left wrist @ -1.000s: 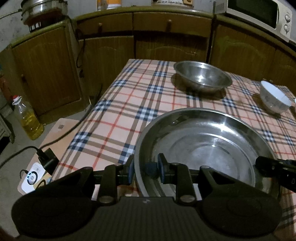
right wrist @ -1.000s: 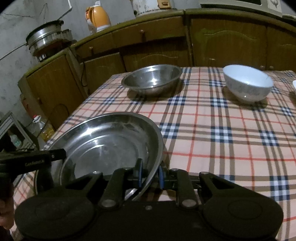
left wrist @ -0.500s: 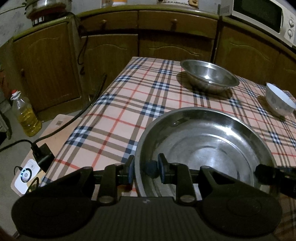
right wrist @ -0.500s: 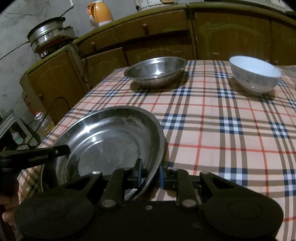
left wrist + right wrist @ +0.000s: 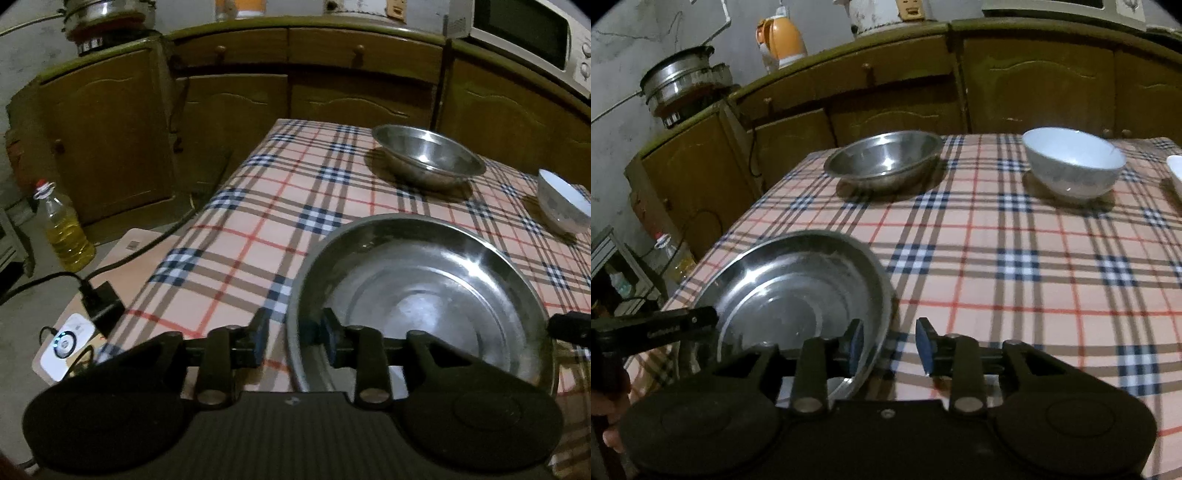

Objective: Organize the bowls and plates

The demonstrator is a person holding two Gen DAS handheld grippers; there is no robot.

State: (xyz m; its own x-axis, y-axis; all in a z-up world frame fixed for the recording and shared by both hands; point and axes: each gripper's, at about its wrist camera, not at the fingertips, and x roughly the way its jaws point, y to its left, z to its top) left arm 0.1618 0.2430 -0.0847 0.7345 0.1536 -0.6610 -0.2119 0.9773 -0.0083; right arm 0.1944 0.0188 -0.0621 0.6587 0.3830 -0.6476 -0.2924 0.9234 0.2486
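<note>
Both tools now opening: left tool (image 5: 291,338) and right tool (image 5: 889,345) no longer clamped on the big steel plate (image 5: 417,295), rim between the loosened pads. Plate resting on worktop (image 5: 1015,266), apparently placed.

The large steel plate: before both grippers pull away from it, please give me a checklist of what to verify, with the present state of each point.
1. Large steel plate lies on the checked tablecloth: ok.
2. Left gripper jaws opening, pads clear of the rim between them: ok.
3. Right gripper jaws opening, rim between them but not pinched: ok.
4. Plate fully supported near the table's edge: cannot tell.
5. Smaller steel bowl and white bowl stand apart from the plate: ok.
</note>
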